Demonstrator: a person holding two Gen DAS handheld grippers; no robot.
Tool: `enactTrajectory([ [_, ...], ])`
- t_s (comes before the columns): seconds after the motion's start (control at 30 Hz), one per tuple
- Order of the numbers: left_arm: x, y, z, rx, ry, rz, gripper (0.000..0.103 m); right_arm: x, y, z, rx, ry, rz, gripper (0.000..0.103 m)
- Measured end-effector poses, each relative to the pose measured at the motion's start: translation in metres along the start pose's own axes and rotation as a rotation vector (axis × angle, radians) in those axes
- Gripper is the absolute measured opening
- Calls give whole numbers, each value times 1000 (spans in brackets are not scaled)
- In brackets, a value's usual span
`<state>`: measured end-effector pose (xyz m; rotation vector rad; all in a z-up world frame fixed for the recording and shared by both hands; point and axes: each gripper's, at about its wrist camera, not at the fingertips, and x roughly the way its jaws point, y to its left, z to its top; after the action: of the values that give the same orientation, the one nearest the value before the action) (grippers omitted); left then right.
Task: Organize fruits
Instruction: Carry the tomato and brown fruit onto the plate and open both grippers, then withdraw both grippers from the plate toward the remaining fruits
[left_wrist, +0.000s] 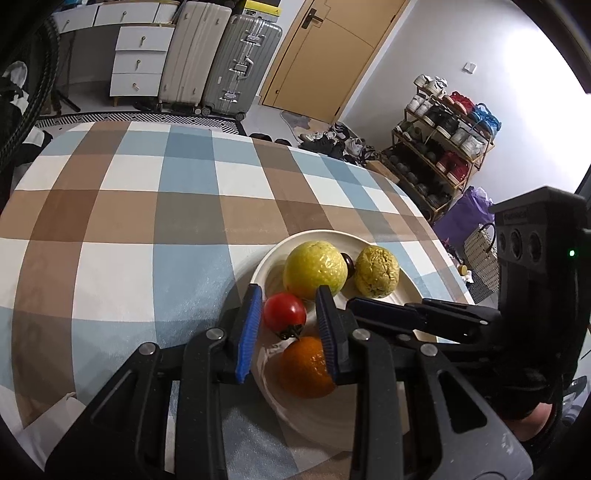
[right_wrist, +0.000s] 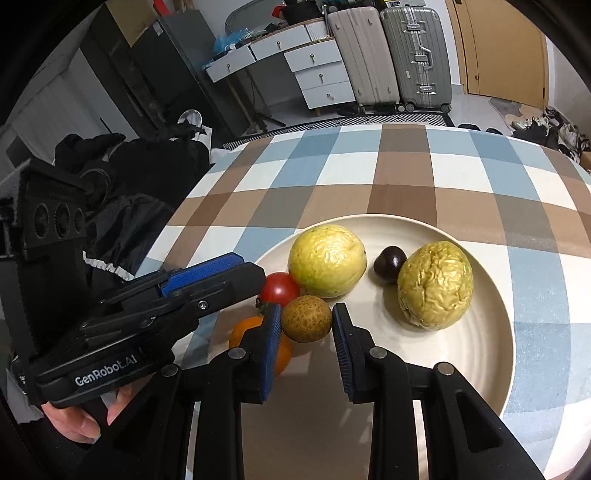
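Clamping the thin-skinned tomato (left_wrist: 284, 314), the left tool (left_wrist: 288, 306) needs gentle pressure across its middle; the right tool (right_wrist: 306, 309) pinches the firmer brown fruit (right_wrist: 306, 319).

A checked tablecloth (left_wrist: 147, 206) in blue, brown and white covers the table and fills the middle of both views. Beyond it, at twelve o'clock in the left wrist view, two suitcases stand side by side: a beige one (left_wrist: 195, 51) and a grey one with metal latches (left_wrist: 243, 62), touching each other. At eleven o'clock from them is a white chest of drawers (left_wrist: 140, 61). A wooden door (left_wrist: 325, 55) stands at one o'clock. At three o'clock a shoe rack (left_wrist: 443, 140) loaded with shoes stands against the wall, with loose shoes (left_wrist: 332, 142) on the floor beside it. In the right wrist view, dark clothing (right_wrist: 147, 184) is heaped at nine o'clock.
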<state>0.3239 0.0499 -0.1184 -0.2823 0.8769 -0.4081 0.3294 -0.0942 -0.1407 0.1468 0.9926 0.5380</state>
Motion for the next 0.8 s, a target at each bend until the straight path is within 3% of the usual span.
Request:
enactTrajectory([
  [0.07,-5,-2,-1,8,-9,5,27,1,-1,0,8,-1,5,32],
  [0.17,-17,-7,-3,21,-22,22,30,-2,-3,-1,17,-9,4,46],
  [0.37,-56,-26,-24,40,-75,71,55,-45,-1,-13,14,-113,26,52],
  [0.5,-85,-48,-43,54,-123,134,80,-91,1,-30,14,-217,10,59],
  [0.63,-112,-74,-61,84,-159,157,83,-145,7,-55,16,-338,8,68],
  [0.7,-120,-88,-69,101,-157,165,85,-175,13,-70,2,-419,-2,86],
  [0.8,-132,-107,-79,124,-164,207,93,-213,22,-96,-11,-538,-39,92],
])
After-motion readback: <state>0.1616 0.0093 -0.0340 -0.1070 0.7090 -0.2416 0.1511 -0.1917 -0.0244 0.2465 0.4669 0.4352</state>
